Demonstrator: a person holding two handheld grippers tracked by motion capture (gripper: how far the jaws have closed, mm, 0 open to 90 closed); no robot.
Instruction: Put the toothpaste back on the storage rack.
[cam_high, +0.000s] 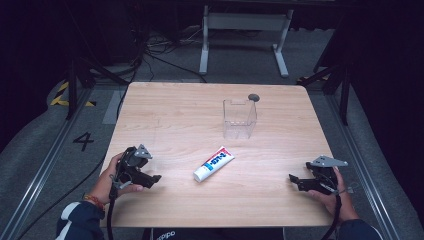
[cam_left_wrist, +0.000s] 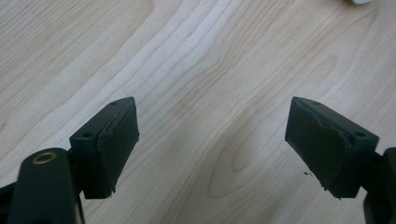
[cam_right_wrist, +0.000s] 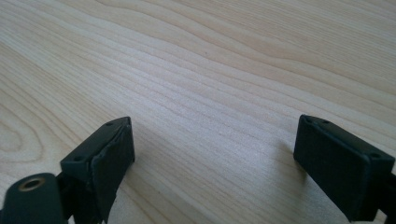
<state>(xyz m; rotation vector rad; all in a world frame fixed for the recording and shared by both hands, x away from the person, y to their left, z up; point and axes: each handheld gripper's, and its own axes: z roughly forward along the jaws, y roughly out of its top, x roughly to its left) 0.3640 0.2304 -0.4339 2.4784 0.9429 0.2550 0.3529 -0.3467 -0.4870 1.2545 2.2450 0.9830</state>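
Observation:
A white toothpaste tube (cam_high: 214, 163) with a blue and red label lies flat near the middle of the wooden table (cam_high: 165, 107), cap toward the front left. Behind it stands a clear plastic container (cam_high: 239, 118), upright with nothing in it. My left gripper (cam_high: 155, 178) is held just above the table's front left, pointing right toward the tube and well apart from it. In the left gripper view its jaws (cam_left_wrist: 212, 121) stand open over bare wood. My right gripper (cam_high: 292, 179) rests at the front right, pointing left, open (cam_right_wrist: 215, 140) with nothing between its pads.
A small dark grey disc (cam_high: 253, 97) lies by the table's far edge, just behind the container. A white metal frame (cam_high: 244, 30) stands on the floor beyond the table. Cables trail across the floor at the back left.

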